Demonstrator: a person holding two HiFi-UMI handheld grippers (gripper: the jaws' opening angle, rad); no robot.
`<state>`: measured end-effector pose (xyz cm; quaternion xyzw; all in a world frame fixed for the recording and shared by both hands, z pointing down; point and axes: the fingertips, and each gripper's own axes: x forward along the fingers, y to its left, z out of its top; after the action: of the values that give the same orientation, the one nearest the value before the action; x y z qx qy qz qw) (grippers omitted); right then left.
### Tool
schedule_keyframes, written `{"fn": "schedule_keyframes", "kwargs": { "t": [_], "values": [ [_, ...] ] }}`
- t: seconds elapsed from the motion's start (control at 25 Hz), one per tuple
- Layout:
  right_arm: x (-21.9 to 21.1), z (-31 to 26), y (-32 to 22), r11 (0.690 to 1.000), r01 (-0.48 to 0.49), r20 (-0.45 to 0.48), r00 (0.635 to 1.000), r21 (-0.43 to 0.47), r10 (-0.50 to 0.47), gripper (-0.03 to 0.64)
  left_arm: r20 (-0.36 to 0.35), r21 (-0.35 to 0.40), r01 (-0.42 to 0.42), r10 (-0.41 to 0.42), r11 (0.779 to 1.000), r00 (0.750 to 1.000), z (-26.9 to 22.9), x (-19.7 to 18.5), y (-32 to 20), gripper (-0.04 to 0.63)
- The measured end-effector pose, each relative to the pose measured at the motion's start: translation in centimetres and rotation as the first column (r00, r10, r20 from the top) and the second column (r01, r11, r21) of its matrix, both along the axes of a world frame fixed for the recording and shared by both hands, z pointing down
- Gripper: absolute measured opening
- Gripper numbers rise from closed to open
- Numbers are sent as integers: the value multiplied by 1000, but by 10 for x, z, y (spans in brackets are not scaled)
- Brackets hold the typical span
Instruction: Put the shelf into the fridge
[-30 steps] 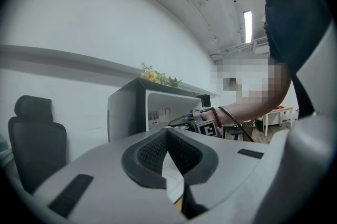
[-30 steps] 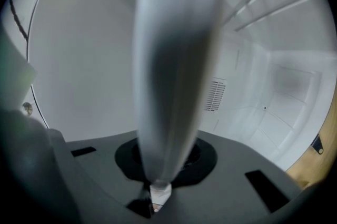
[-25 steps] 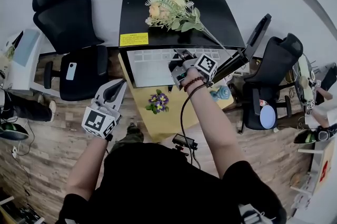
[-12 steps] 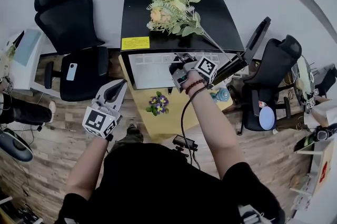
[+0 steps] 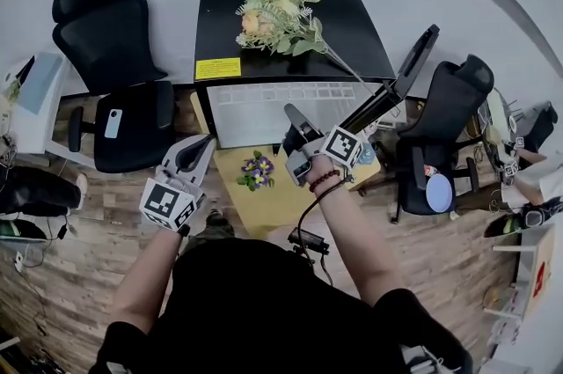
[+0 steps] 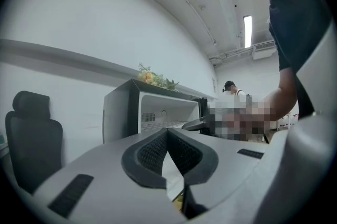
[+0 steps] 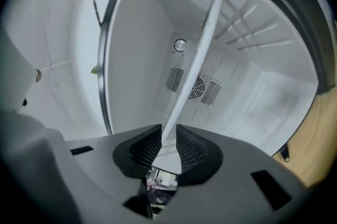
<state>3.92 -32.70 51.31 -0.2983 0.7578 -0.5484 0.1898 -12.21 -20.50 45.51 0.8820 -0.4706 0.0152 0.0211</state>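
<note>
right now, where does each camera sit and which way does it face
Head view: on the head, aimed down at the fridge; arms, left gripper, right gripper show.
Left gripper view: faces the fridge's open front; shut jaws, torso show.
Right gripper view: looks into the fridge along the clamped shelf.
Shared: all show the fridge.

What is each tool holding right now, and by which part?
The right tool grips the shelf by its near edge; the left tool is shut, holding nothing.

You have two grippers, one fridge, one shelf, two office chairs, two flower bunches, one phone and one yellow worktop.
</note>
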Motion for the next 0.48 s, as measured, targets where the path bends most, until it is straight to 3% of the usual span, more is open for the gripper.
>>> {"fn": "schedule_keyframes", "kwargs": {
  "t": [0.08,0.16,0.32,0.48],
  "values": [
    [0,-5,16,997,37,-97,995,69,-31,77,-4,4,-12,12,1000,1000,-1,6,-1,18],
    [2,-10,31,981,89,-252,967,172,-44,74,-9,9,-24,25,1000,1000,-4,12,-1,18],
    [5,-21,59,903,220,-535,845,369,12,74,-12,22,-42,42,999,999,-8,21,1,18],
    [14,-36,77,812,297,-679,716,503,159,72,-14,30,-51,51,998,999,-11,27,6,18]
  ]
}}
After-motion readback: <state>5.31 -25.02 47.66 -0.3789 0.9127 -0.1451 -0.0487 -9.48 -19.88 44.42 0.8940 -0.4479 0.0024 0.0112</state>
